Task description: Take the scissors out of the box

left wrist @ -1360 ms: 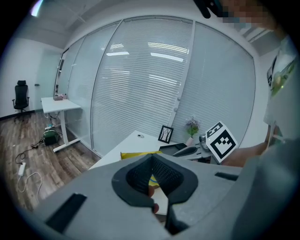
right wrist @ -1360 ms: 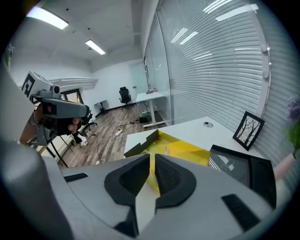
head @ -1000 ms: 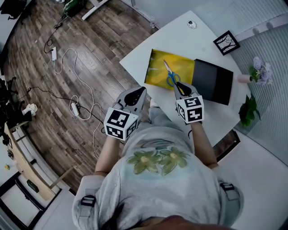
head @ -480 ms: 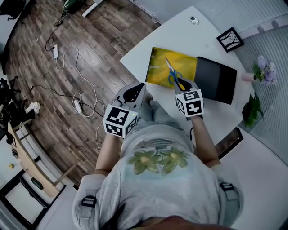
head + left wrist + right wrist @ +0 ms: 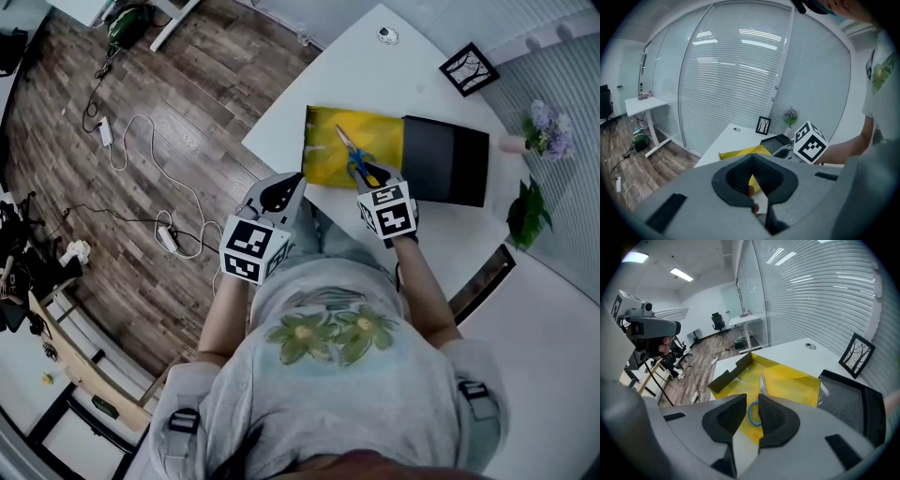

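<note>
The scissors (image 5: 354, 157), blue-handled, lie inside the open yellow box (image 5: 323, 141) on the white table (image 5: 375, 80). In the right gripper view, their blue handle (image 5: 752, 414) shows through the narrow gap between the jaws, and the blades (image 5: 762, 382) point away over the yellow floor of the box (image 5: 792, 380). My right gripper (image 5: 373, 175) hovers just before the handles, open a little, with nothing between its jaws (image 5: 752, 401). My left gripper (image 5: 284, 187) is shut and empty at the table's near edge, left of the box (image 5: 752, 159).
The box's black lid (image 5: 445, 164) lies right of the yellow box. A small picture frame (image 5: 467, 67), a flower vase (image 5: 544, 131) and a green plant (image 5: 525, 211) stand farther right. Cables (image 5: 159, 187) trail over the wooden floor on the left.
My right gripper has moved forward, closer to the scissors' handles. The left gripper has hardly moved. The head view has shifted a little.
</note>
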The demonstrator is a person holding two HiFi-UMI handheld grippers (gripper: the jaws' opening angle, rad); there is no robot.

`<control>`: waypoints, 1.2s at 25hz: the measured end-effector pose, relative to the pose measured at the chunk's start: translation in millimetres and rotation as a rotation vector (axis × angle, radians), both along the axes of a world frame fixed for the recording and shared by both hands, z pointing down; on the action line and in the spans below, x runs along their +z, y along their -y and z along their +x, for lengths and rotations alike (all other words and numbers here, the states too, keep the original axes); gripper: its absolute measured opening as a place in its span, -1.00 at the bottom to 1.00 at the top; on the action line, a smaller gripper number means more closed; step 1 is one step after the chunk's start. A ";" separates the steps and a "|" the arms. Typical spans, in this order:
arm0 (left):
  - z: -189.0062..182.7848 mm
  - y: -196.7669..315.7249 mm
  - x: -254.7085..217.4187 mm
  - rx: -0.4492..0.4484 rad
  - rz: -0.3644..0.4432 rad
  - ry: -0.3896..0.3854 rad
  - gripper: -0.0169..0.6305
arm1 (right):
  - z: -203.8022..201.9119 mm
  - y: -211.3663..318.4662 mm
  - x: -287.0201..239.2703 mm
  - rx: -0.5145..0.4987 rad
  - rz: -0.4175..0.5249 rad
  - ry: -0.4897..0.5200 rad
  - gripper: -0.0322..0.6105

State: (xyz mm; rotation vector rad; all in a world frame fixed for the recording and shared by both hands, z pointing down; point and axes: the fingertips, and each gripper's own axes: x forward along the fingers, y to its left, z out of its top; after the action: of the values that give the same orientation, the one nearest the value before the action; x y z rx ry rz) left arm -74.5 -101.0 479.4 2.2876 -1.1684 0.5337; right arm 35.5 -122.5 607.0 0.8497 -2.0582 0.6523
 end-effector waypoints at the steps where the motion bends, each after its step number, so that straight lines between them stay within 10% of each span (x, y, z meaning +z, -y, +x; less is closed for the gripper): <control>1: -0.1 2.9 1.9 0.014 -0.004 -0.001 -0.93 | -1.9 0.7 1.8 -0.001 -0.005 -0.006 -0.73; 30: -13.6 67.7 26.7 0.212 -0.047 -0.050 -0.93 | 1.2 18.3 53.3 0.064 -0.113 -0.212 -0.59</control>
State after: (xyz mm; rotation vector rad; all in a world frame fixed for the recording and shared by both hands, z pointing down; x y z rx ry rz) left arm -88.1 -168.7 506.0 2.3835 -0.8855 0.5714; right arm 36.7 -140.9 660.3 0.8823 -1.7939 0.6763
